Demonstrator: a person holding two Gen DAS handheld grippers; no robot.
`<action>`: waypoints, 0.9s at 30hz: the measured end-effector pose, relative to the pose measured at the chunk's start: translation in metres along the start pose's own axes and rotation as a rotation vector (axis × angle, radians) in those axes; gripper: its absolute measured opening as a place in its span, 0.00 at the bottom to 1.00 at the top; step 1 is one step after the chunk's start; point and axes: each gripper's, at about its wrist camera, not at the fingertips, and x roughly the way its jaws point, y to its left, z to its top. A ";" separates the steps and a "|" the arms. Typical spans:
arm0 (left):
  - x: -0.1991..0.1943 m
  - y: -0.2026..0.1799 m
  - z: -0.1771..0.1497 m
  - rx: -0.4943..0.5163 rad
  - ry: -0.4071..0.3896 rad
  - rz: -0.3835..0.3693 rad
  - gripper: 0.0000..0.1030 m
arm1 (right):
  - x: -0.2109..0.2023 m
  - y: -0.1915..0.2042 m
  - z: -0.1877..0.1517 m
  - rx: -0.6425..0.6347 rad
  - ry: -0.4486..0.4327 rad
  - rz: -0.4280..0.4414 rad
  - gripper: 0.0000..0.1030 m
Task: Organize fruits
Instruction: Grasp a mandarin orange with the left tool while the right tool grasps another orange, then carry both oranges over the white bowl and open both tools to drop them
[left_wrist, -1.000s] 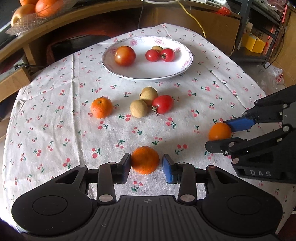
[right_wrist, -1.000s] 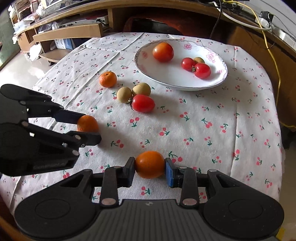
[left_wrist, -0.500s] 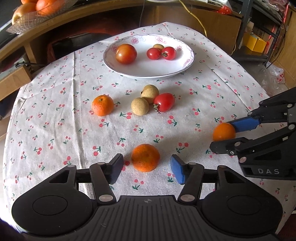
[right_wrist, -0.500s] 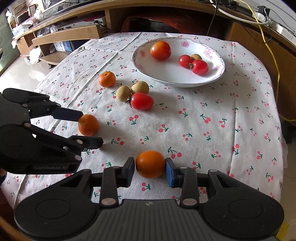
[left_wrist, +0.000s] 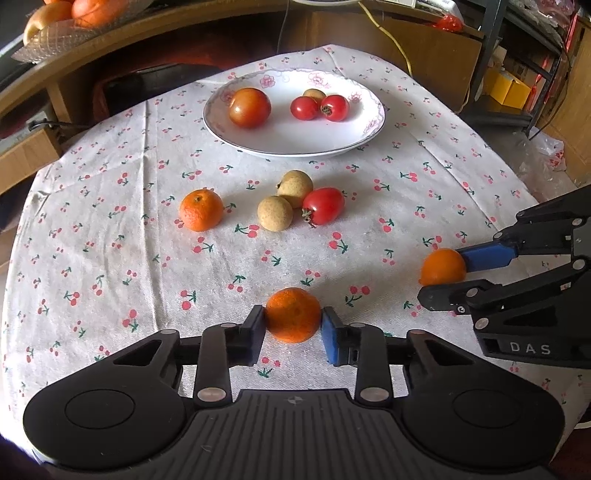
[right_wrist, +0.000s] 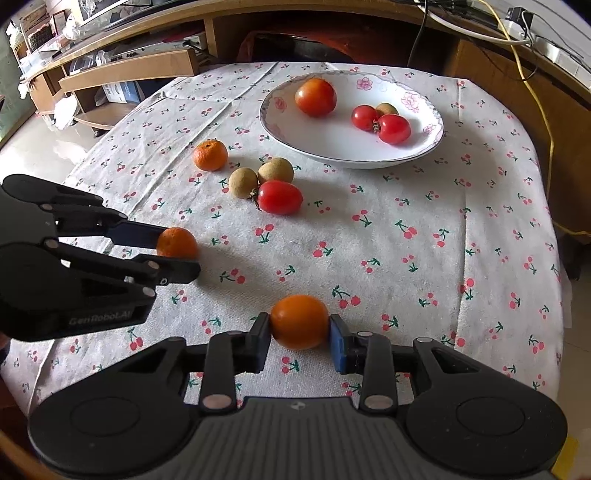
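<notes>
Only the left wrist view shows the fruit basket (left_wrist: 74, 26); both hand-held grippers pinch oranges.

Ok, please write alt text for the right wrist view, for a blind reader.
The right tongs grip an orange above a cherry-print tablecloth. At left, the left tongs hold a mandarin; beyond sits a plate of tomatoes.

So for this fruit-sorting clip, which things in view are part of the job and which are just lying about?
Part of the job:
- left gripper shut on rough orange
- right gripper shut on smooth orange
- loose orange, two longans, oblong tomato
- plate holding tomatoes

Lying about:
- fruit basket
- yellow cable
</notes>
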 end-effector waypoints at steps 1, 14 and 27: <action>0.000 -0.001 0.000 0.004 -0.001 0.002 0.39 | -0.001 0.000 0.000 0.000 -0.004 0.000 0.33; -0.008 -0.005 0.014 -0.002 -0.056 -0.010 0.39 | -0.009 -0.001 0.021 0.031 -0.079 0.007 0.33; -0.010 0.000 0.028 -0.029 -0.084 -0.003 0.38 | -0.012 -0.006 0.034 0.059 -0.120 -0.002 0.33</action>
